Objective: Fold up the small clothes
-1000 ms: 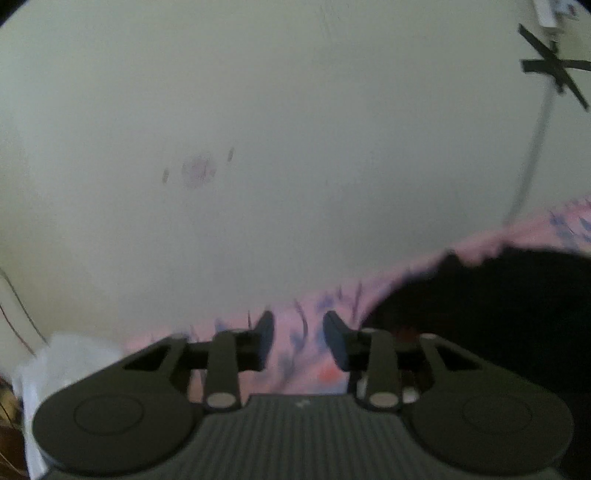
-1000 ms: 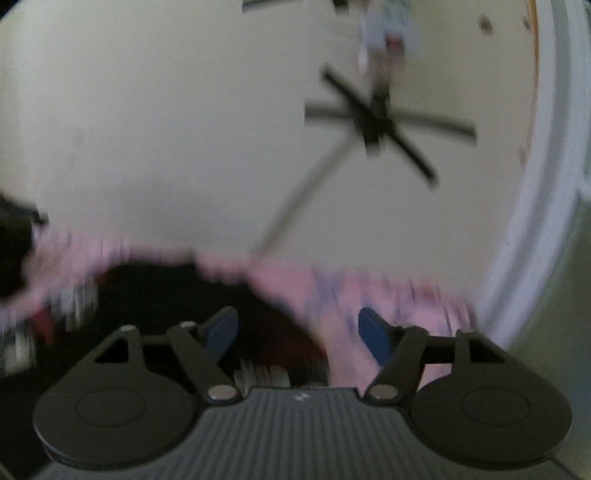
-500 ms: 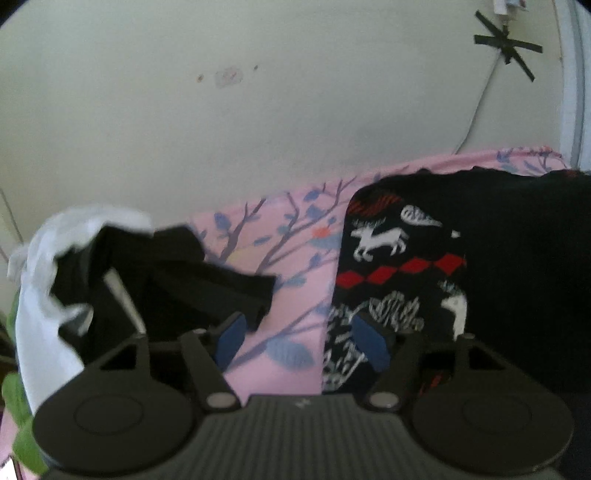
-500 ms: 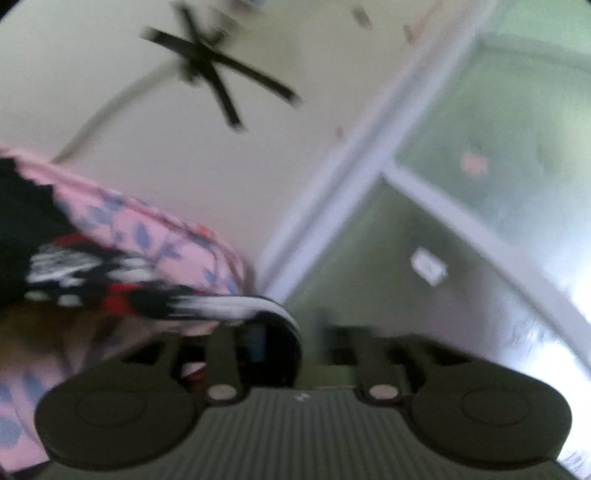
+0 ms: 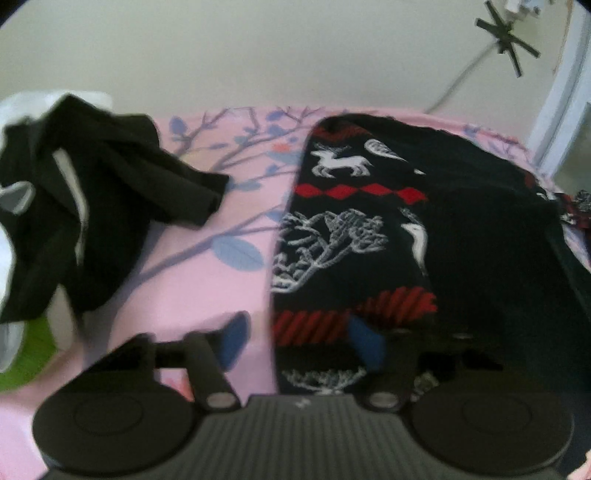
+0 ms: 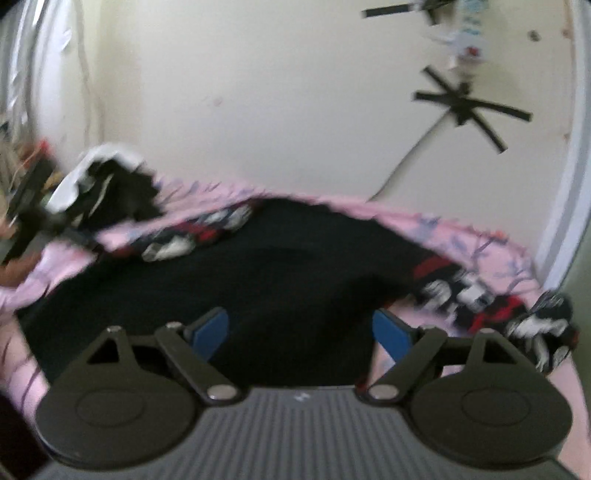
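A black garment [image 5: 480, 229] with white reindeer, trees and red bands on its sleeve [image 5: 343, 221] lies spread on the pink sheet [image 5: 192, 280]. My left gripper [image 5: 299, 341] hovers low over the sleeve's left edge. Its jaws are closing with that edge between them, and the blue pads [image 5: 232, 339] stand apart from the cloth. In the right wrist view the same garment [image 6: 295, 258] fills the middle, with its other patterned sleeve [image 6: 517, 314] bunched at the right. My right gripper [image 6: 301, 334] is over the black body, its jaws opening and gripping nothing.
A heap of black and white clothes [image 5: 74, 206] lies at the sheet's left, with something green [image 5: 29, 354] beside it. The cream wall [image 5: 258, 55] behind carries a cable under black tape crosses [image 5: 506, 33]. A white frame [image 5: 561, 92] rises at the right.
The left view tipped down from the wall onto the bed and closed in on the patterned sleeve. The right view swung out to the window, then back over the black garment, its jaws now wider.
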The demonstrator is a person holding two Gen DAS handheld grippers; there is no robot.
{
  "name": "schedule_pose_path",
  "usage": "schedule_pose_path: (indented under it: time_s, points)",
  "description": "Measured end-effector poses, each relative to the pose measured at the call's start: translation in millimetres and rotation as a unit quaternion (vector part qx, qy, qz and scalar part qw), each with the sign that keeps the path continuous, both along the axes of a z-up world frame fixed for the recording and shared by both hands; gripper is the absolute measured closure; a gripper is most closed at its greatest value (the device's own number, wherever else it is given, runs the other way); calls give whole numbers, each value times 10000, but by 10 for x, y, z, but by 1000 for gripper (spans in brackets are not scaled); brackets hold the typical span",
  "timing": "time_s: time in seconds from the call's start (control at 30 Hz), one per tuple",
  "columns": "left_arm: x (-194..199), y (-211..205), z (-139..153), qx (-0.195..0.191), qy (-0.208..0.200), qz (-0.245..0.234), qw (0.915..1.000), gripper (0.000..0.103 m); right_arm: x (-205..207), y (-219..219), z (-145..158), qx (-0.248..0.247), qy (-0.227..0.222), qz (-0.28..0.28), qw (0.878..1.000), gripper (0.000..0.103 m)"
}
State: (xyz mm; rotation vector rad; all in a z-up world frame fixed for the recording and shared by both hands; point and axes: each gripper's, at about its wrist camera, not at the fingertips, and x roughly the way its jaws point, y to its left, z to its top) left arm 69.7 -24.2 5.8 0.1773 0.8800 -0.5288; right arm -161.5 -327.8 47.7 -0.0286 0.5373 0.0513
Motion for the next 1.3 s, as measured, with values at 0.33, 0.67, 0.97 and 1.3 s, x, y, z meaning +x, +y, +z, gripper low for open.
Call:
schedule_pose_path:
  time_s: [0.33,0.67,0.97,1.3]
  points:
    - [299,511,694,1079,-1901,2262,9492,91,-204,-158,-123,256,162,-701,9971,23]
    - [-722,354,532,110,-677,115,9976,43,-471,-143,-214,703,560,-659,9938,23]
    - [-1401,-67,32,332,57,-888,9955,91,-531,86,-515,1226,709,-719,9873,99]
    - [-1955,42,350,-236,248,-1400,9896,90,-994,-100,-150,78,1050,-1070,9887,95]
